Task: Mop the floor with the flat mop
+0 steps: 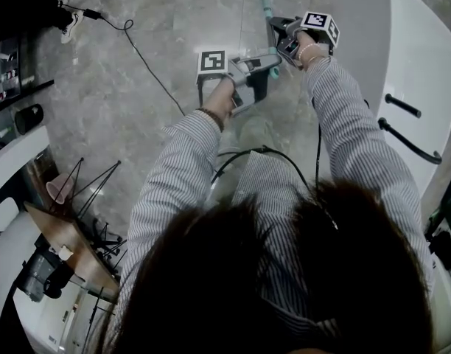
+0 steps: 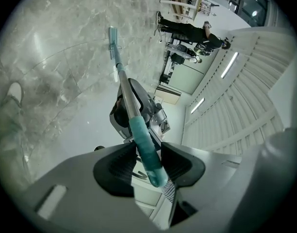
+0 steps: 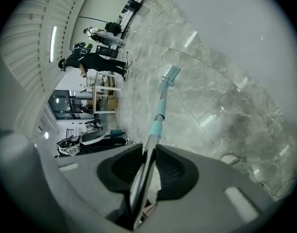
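- Marble floor (image 1: 137, 109): glossy, likely slick once wet.
- Flat mop (image 2: 118, 67): slanting from both grippers down to its head (image 3: 169, 75), which lies flat on the floor. Probably light, with a stiff pole long enough to lever.
- Right gripper (image 3: 148, 166): clamped on the bare metal pole, lower down.
- Left gripper (image 2: 149, 161): clamped on the teal grip (image 2: 141, 135) near the pole's top, judged the less slippery hold.
- Containers: no bucket to be made out.

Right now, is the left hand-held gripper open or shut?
Shut. The left hand-held gripper clamps the teal-sleeved metal mop handle between its two black pads.
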`<state>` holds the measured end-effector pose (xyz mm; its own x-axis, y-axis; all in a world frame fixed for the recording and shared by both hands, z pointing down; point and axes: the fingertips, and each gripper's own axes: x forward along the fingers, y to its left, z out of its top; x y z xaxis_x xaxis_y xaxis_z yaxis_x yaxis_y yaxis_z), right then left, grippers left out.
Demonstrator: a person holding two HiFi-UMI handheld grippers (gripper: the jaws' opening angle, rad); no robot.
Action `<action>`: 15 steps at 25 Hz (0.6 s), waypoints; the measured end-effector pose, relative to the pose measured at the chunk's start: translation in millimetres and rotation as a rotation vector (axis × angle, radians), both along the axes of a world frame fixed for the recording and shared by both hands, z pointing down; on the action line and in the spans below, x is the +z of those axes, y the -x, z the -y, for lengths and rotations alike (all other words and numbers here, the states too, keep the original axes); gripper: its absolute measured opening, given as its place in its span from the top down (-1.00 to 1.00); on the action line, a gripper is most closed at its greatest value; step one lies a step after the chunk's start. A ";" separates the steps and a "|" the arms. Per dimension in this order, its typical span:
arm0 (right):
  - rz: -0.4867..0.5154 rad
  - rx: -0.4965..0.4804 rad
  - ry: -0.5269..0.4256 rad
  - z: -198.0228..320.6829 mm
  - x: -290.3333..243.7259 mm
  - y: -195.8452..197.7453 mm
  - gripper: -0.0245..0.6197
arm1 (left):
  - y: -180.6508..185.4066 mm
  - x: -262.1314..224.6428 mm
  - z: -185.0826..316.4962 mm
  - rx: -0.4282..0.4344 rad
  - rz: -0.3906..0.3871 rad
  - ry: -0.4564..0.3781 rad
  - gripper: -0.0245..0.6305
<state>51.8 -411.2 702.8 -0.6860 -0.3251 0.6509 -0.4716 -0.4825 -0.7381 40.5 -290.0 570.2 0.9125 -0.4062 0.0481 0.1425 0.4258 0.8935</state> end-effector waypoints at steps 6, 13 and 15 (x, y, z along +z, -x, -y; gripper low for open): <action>-0.014 -0.018 0.010 0.6 -0.2 -0.9 0.65 | 0.4 -6.7 3.0 0.008 0.013 -0.013 0.41; -0.021 -0.012 -0.006 -156.1 -16.4 6.2 0.66 | 3.6 -17.8 -153.6 0.009 0.005 -0.021 0.41; -0.015 -0.005 -0.004 -205.8 -13.7 9.0 0.66 | 5.8 -14.8 -203.3 0.018 -0.002 -0.021 0.41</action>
